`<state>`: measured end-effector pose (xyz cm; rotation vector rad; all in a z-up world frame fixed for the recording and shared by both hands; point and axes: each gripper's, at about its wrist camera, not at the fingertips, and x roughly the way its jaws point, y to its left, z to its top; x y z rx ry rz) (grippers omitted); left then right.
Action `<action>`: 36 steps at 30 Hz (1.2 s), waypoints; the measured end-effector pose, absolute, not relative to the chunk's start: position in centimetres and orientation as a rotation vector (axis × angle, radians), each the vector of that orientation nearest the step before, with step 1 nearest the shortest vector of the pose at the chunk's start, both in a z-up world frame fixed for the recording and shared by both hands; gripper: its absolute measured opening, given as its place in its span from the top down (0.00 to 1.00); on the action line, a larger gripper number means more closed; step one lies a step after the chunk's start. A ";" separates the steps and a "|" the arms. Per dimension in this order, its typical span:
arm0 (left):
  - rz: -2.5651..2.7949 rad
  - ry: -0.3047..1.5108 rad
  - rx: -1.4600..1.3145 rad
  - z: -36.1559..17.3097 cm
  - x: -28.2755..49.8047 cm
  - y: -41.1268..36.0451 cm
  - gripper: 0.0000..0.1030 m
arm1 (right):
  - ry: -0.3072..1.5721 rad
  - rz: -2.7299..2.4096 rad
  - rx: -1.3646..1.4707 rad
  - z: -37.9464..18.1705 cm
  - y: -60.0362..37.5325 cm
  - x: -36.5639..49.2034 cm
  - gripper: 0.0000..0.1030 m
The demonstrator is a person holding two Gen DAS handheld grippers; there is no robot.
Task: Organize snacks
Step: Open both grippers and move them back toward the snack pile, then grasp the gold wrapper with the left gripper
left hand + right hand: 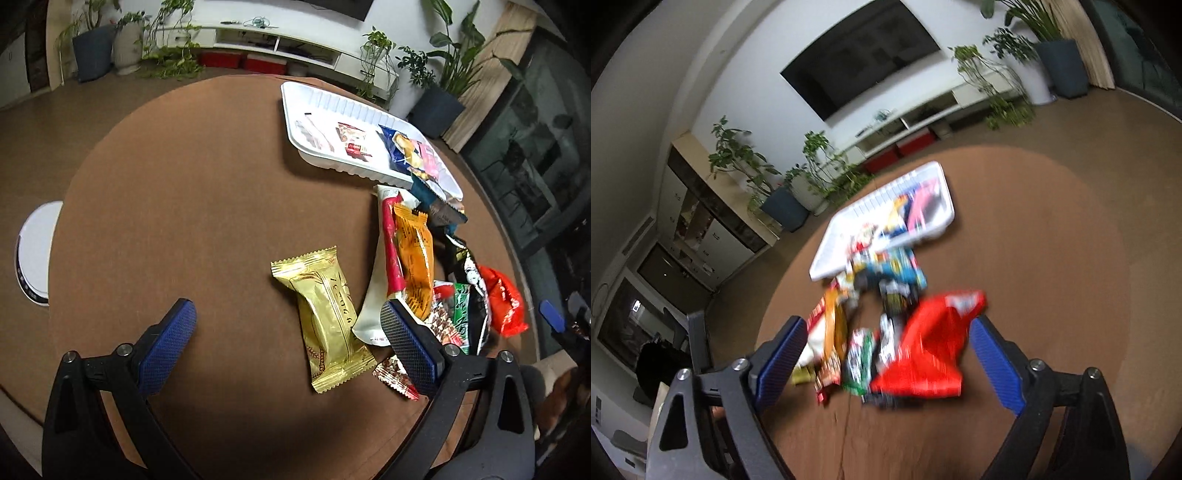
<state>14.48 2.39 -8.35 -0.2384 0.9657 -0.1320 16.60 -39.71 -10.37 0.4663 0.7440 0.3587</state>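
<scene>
Left hand-held gripper [288,332]: jaws spread wide, nothing clamped. Both blue textured pads [168,343] face inward, each mounted on a black finger arm with silver fasteners at the joints. The unit is angled steeply downward. The right-side pad sits lower in frame than the left-side pad, indicating a slight roll of the tool.

Right hand-held gripper [886,354]: jaws spread wide, pads [995,363] pressing on nothing. Black arms and blue pads match the left unit. The unit is angled moderately downward. Its wrist view is blurred and tilted. In the left wrist view, one blue pad of the right unit appears at the far right edge.
</scene>
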 end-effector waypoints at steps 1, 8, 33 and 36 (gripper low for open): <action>-0.128 0.968 -0.223 -8.4 14.5 2.0 0.07 | 0.748 0.351 0.456 -10.6 -39.6 16.3 0.14; -0.120 1.010 -0.165 -9.1 15.5 0.0 0.36 | 0.746 0.352 0.428 -10.3 -38.5 15.7 0.19; -0.166 1.004 -0.029 -9.5 15.7 -1.1 0.70 | 0.773 0.297 0.276 -10.7 -36.7 15.4 0.24; -0.189 1.003 -0.039 -9.5 15.2 -1.0 0.71 | 0.810 0.280 0.275 -11.3 -36.7 15.9 0.24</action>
